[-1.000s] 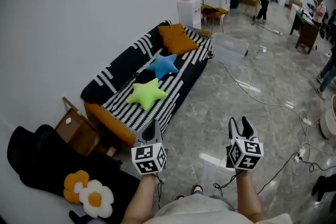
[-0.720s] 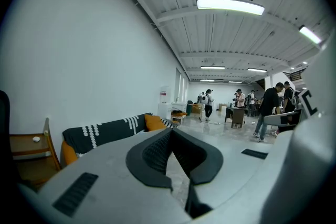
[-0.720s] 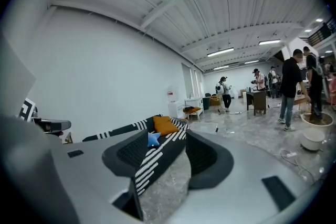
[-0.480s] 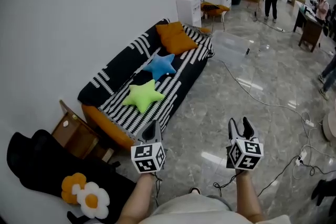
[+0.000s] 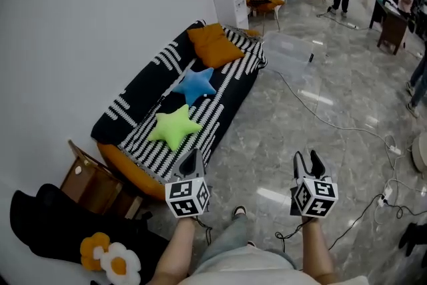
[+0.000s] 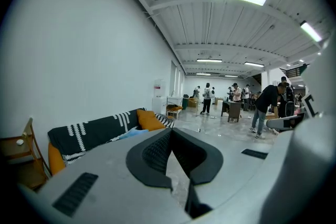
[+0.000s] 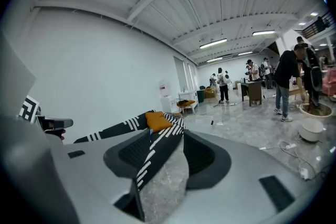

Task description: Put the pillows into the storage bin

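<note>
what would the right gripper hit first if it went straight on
Likely the sofa: it shows between the right gripper's open jaws, with only bare floor before it. Depth is unclear.

Three pillows lie in a row on the striped sofa [image 5: 133,101] seat, apart from one another: green star pillow [image 5: 174,128] nearest, flat; blue star pillow [image 5: 193,85] in the middle; orange square pillow [image 5: 212,45] at the far end, propped against the armrest. Clear storage bin [image 5: 288,55] stands on the floor just beyond that end, with no pillows in it.
</note>
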The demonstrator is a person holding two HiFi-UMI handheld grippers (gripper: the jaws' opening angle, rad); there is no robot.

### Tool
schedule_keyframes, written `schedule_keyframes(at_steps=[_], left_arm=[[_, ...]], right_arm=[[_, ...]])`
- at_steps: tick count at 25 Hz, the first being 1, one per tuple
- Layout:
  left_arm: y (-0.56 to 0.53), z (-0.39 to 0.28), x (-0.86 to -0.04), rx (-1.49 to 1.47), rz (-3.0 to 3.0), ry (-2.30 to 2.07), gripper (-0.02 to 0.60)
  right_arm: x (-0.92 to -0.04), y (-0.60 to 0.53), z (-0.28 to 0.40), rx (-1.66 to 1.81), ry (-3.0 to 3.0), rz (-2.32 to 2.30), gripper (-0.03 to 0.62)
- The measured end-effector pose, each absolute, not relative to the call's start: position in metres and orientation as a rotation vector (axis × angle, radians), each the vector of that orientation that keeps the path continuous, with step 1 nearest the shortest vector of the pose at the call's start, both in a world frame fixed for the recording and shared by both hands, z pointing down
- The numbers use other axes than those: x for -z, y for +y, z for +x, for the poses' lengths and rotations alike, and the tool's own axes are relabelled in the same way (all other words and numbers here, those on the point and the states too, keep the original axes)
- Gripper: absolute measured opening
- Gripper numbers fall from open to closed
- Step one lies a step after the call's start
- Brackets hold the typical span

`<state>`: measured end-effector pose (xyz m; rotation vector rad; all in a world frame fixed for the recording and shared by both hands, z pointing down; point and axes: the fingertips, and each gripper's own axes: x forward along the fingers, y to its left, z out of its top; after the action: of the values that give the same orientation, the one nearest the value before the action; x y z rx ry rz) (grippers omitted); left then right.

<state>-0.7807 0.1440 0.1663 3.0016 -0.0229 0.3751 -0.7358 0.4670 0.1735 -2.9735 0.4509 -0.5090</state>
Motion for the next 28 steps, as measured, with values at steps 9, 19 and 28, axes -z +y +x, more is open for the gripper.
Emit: schedule_keyframes(at_steps=[9, 19, 28], left_arm=[[0.107, -0.655, -0.185, -0.349, 2.941, -0.064, 0.011], [0.039, -0.464, -0.183, -0.333, 2.907, -0.151, 0.011], [0.019, -0.356, -0.197, -0.381, 2.888, -0.133, 0.011]], right_arm=[[-0.195, 0.454, -0.625, 0.552, 0.411, -2.98, 0.205], [-0.175, 0.409, -0.42, 0.497, 0.44, -2.999, 0.204], [-0.181, 0.389, -0.307, 0.541, 0.442, -2.98, 0.205]])
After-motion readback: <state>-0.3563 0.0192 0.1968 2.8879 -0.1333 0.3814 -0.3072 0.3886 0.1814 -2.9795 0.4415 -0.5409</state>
